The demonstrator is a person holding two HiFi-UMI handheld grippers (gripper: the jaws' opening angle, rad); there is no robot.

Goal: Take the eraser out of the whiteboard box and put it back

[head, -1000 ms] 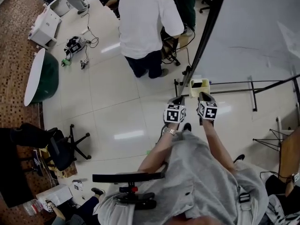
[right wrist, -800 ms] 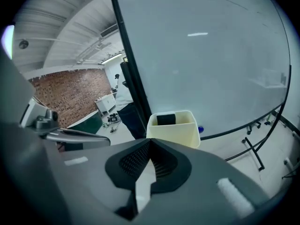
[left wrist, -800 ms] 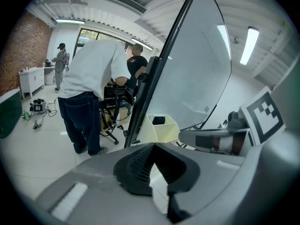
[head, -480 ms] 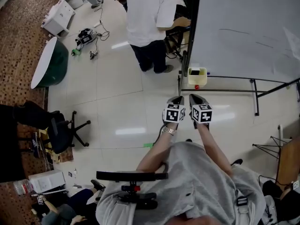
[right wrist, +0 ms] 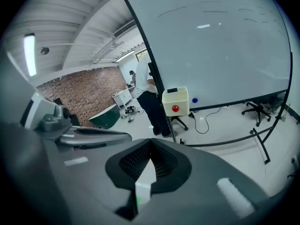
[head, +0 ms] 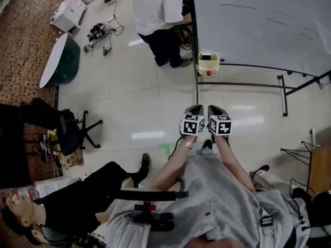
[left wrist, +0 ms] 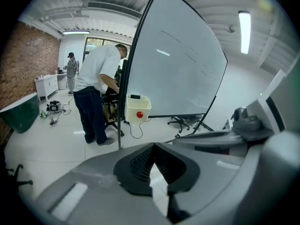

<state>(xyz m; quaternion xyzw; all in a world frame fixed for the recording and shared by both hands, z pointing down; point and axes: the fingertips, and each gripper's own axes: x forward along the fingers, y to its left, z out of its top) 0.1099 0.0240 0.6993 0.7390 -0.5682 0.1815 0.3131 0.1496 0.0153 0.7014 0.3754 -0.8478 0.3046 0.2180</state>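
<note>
2 grippers, left [head: 195,109] and right [head: 216,109], point ahead of us, fingers together on nothing. If we arrive with fingers closed, we could knock the whiteboard box [head: 208,66], well ahead at the whiteboard's [head: 258,25] corner. In its top, the dark eraser [head: 207,57] seems to lie level, long axis along the board.
</note>
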